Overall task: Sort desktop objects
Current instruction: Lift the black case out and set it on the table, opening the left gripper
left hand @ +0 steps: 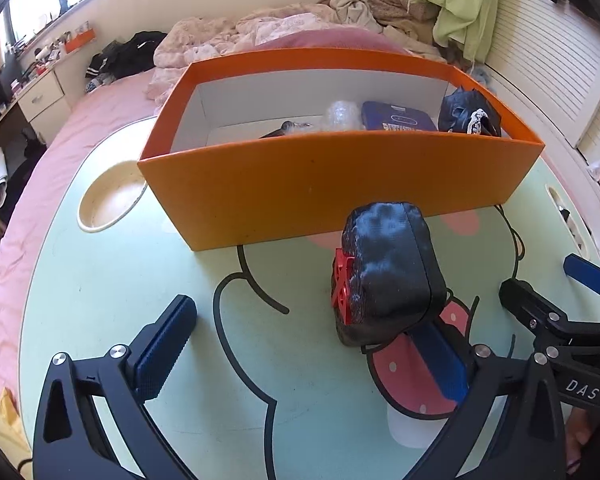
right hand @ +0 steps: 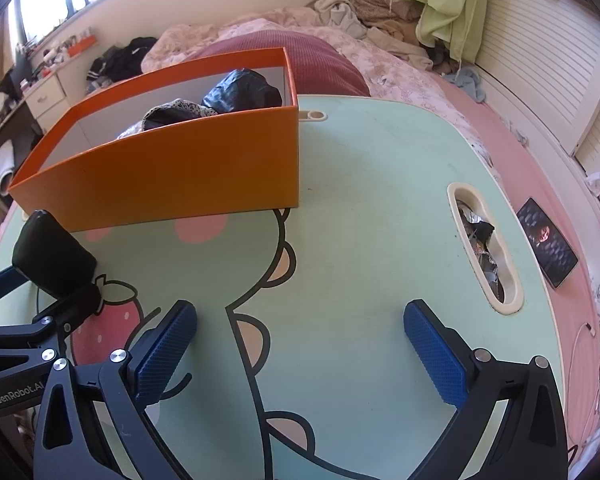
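black block: [left hand: 392,272] a lumpy black object with a red clip-like part [left hand: 342,280] on its left face, seen standing on the green table [left hand: 140,280] in the left wrist view, just in front of the orange box and at about 3 o'clock within the left claw's span.
contact: the block's base sits against the right blue pad [left hand: 444,364] or just in front of it (cannot be told which); the left pad is well apart from it.
left gripper: [left hand: 308,356] released, jaws spread wide, nothing clenched.
right gripper: [right hand: 300,344] released too, jaws wide over bare table, nothing between them.
orange box: [left hand: 340,184] open-topped, at 12 o'clock from the block; a blue flat case [left hand: 396,118], a clear crumpled wrap [left hand: 340,114] and a black bundle [left hand: 466,110] are already inside (right half fuller, left half freer).
step judged: grasp of the block for transfer into the box.
how to do well: claw to be shifted toward 3 o'clock so the block is centred; pads to be set on the two broad black faces, not on the red part; closure to be slow since the block looks top-heavy and could be tipped.
risk: near wall of the box is tall, so a clear lift is needed before moving toward 12 o'clock.
surroundings: round cup recess [left hand: 112,200] at 10 o'clock, bed behind.
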A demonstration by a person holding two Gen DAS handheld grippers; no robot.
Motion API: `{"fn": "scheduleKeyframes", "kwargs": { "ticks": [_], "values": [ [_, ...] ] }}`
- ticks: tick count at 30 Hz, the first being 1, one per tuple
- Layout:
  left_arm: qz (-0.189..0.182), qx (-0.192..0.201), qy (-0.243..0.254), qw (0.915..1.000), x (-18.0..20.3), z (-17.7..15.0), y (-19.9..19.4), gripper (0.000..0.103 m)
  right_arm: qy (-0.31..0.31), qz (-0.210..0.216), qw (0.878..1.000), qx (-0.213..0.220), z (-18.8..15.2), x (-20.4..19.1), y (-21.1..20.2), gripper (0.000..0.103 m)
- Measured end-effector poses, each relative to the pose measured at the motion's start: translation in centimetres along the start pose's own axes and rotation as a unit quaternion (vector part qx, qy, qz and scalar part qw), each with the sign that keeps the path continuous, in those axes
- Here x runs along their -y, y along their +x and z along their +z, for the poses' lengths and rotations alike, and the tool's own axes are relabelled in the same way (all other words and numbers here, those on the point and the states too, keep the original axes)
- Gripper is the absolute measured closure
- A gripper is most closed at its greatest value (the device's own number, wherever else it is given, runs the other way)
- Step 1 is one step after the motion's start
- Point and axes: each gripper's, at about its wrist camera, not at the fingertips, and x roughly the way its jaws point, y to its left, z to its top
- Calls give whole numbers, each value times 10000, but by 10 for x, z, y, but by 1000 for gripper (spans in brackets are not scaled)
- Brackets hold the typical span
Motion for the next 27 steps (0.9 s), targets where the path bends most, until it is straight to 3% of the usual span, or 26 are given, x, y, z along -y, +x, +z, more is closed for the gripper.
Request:
{"fn": "scheduleKeyframes", "kwargs": {
  "ticks": [27],
  "values": [
    [-56, 1, 60, 10000, -1, -5, 4, 0, 60, -47, 10000, 4, 0, 0, 2, 0]
  ]
}}
